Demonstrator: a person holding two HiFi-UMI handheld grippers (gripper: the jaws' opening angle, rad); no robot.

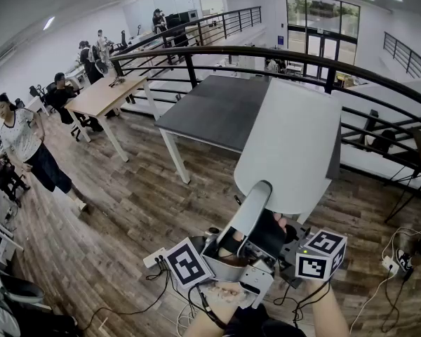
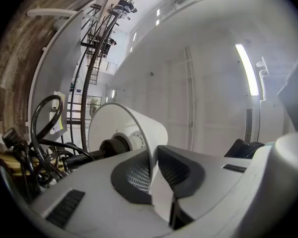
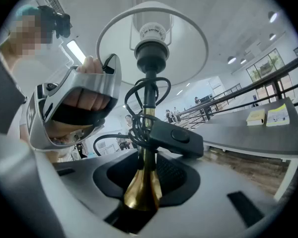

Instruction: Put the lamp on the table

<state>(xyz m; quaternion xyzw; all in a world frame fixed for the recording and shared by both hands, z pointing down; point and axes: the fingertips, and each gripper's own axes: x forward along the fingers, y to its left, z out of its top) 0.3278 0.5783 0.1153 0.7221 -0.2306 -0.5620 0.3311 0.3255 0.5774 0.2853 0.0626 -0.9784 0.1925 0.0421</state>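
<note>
I carry a lamp with a white shade [image 1: 291, 142] above the wooden floor, in front of a dark grey table [image 1: 210, 111]. My left gripper [image 2: 153, 172] is shut on the thin rim of the shade [image 2: 124, 120]; in the head view it [image 1: 261, 189] reaches up to the shade's lower edge. My right gripper [image 3: 141, 180] is shut on the lamp's brass stem [image 3: 141, 190]. Above the stem sit the black socket and the bulb inside the shade [image 3: 154, 43]. The lamp's black cord is coiled round the stem, with its switch [image 3: 176, 138] hanging beside it.
A curved black railing [image 1: 295, 58] runs behind the table. Two small books [image 3: 265, 115] lie on the table [image 3: 248, 140]. A wooden desk [image 1: 102, 97] with seated people stands at the far left, and a person [image 1: 24, 149] walks there. A power strip [image 1: 154, 260] and cables lie on the floor.
</note>
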